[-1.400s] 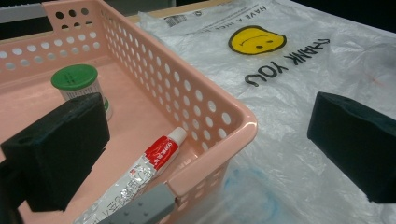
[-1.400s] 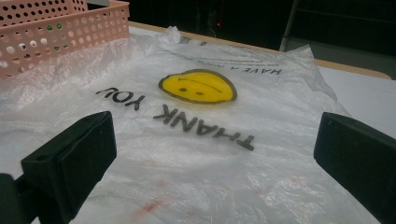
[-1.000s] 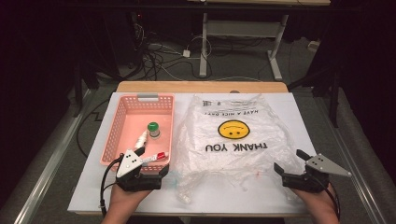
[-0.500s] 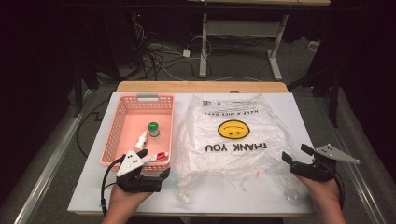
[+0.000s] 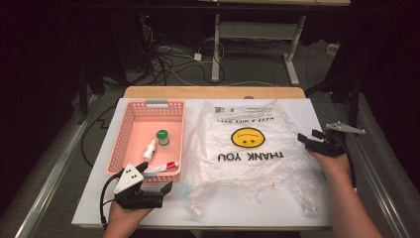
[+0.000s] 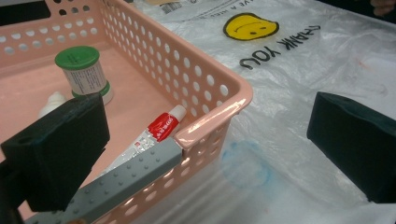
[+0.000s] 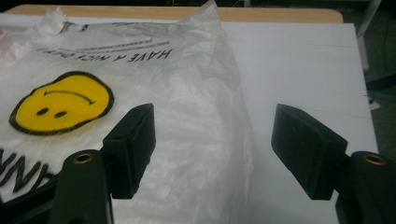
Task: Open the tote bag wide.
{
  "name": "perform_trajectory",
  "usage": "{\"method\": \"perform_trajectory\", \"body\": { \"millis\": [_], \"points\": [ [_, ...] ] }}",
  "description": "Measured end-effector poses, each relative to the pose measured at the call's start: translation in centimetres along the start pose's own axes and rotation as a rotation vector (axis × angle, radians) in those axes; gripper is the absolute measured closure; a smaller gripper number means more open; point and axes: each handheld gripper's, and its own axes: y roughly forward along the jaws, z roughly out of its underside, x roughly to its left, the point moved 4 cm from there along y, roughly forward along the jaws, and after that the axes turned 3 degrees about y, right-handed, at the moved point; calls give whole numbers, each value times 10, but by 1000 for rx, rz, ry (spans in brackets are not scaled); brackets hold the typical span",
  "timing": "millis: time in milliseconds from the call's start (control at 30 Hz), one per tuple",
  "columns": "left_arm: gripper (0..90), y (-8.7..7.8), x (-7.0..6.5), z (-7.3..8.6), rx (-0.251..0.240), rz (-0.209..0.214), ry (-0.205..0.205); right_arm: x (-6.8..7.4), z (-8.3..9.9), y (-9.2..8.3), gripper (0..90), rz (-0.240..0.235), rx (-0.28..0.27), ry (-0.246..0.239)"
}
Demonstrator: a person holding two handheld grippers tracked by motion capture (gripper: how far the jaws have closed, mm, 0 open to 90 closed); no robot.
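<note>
Open tabletop (image 5: 307, 114) beyond bag (image 5: 247, 158); basket wall (image 5: 181, 139) blocking left.

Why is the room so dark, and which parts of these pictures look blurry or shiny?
High view: light falls on the table, surroundings black. Left gripper view: glare on the basket corner, near jaws soft. Right gripper view: plastic bag sheen, jaws blurred.

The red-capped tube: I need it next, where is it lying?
In the high view the red-capped tube lies inside the pink basket, along its near wall, just ahead of the left tool.

Dark room; grey floor (image 5: 59, 148), tangled cables (image 5: 171, 59), white desk frame (image 5: 257, 34) behind.
</note>
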Motion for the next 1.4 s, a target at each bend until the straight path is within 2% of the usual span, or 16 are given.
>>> {"method": "perform_trajectory", "body": {
  "millis": [67,167,233,333,500,533,700,900,967,1000,1067,1100,1133,1333,1367,1400],
  "points": [
    [0,-1,-1,0,-10,5,-5,-1,-2,5,323,-5,21,0],
    [0,-2,-2,-1,-22,21,-13,-5,-6,26,357,-22,89,-24],
    [0,-2,-3,-1,-13,28,-9,-8,-7,32,407,-39,85,-13],
    [0,-1,-3,2,-2,32,-7,-12,-7,36,409,-55,106,3],
    [0,1,-4,1,-7,32,-12,-11,-8,42,424,-50,133,-44],
    [0,1,-4,2,-3,34,-10,-11,-8,45,437,-34,144,-62],
    [0,2,-5,4,6,40,-8,-11,-9,51,463,-36,180,-79],
    [0,0,-4,2,-20,73,-44,-4,-5,58,538,-38,218,-131],
    [0,-1,-4,1,-21,76,-41,-5,-4,56,589,-38,215,-124],
    [0,-1,-4,1,-22,78,-41,-5,-3,55,679,-20,217,-169],
    [0,-1,-5,1,-18,79,-41,-4,-3,54,715,-9,222,-190],
    [0,-1,-5,1,-16,74,-43,-2,-3,53,831,-16,237,-206],
    [0,-2,-3,1,-19,72,-52,0,-2,52,880,-25,245,-213],
    [0,-5,-4,0,-26,77,-52,4,-3,50,900,-27,252,-220],
    [0,-5,-4,0,-25,78,-52,-1,-5,48,900,6,239,-196],
    [0,-4,-5,0,-21,78,-51,-1,-5,48,900,6,239,-196]
  ]
}}
